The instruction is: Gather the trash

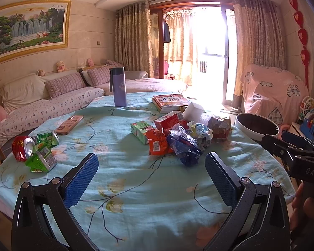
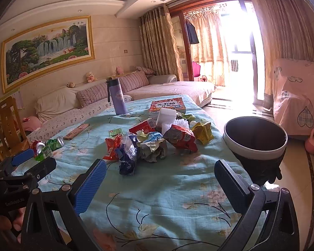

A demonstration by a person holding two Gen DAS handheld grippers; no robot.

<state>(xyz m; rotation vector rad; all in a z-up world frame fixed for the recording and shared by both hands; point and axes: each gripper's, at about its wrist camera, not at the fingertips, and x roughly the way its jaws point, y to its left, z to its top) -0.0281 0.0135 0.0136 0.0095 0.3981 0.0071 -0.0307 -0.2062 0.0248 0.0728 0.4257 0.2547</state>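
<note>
Left gripper [image 1: 151, 170] and right gripper [image 2: 160, 174] both gaped wide, holding nothing. Wrapper pile [image 2: 148, 142] sat at 12 o'clock ahead of right gripper, bin [image 2: 255, 141] at 2 o'clock. Wrappers looked light, crinkly, slippery; pinch a bunched fold. Crushed cans [image 1: 27, 146] at 10 o'clock: stiffer.

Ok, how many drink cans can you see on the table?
2, both crushed at the table's left edge: a red can and a green can just right of it, near the phone. More may be hidden under the wrappers.

Left tongs [image 1: 151, 177] spread wide (empty); right tongs [image 2: 160, 184] likewise.
</note>
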